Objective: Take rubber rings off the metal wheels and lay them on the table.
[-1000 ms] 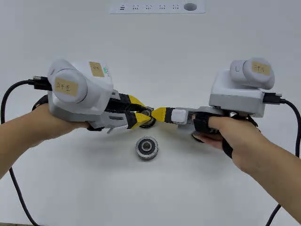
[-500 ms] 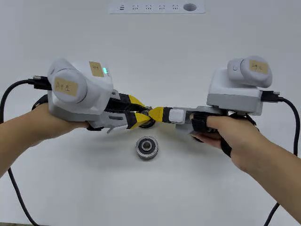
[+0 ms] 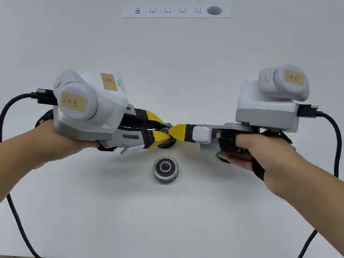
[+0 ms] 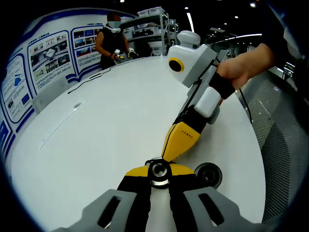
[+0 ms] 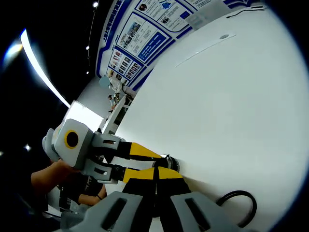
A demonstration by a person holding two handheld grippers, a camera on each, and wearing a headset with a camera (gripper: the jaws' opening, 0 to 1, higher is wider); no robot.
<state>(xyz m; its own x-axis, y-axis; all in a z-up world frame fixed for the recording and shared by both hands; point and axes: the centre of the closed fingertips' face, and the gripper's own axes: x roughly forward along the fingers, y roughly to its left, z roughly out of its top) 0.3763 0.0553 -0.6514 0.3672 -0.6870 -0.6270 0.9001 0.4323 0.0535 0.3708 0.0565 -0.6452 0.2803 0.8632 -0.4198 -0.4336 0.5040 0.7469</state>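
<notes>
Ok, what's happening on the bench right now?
A person works two handheld grippers over the white table. The left gripper is shut on a metal wheel. The right gripper has its fingers closed against that wheel's rim; whether they've pinched its rubber ring isn't clear. A second wheel lies on the table in front.

metal wheels [image 3: 166,169] [image 3: 170,141]: 2 | tools [image 3: 163,130] [image 3: 179,131]: 2 | cables [image 3: 11,107] [image 3: 336,129]: 2 | power strip [image 3: 177,11]: 1
</notes>
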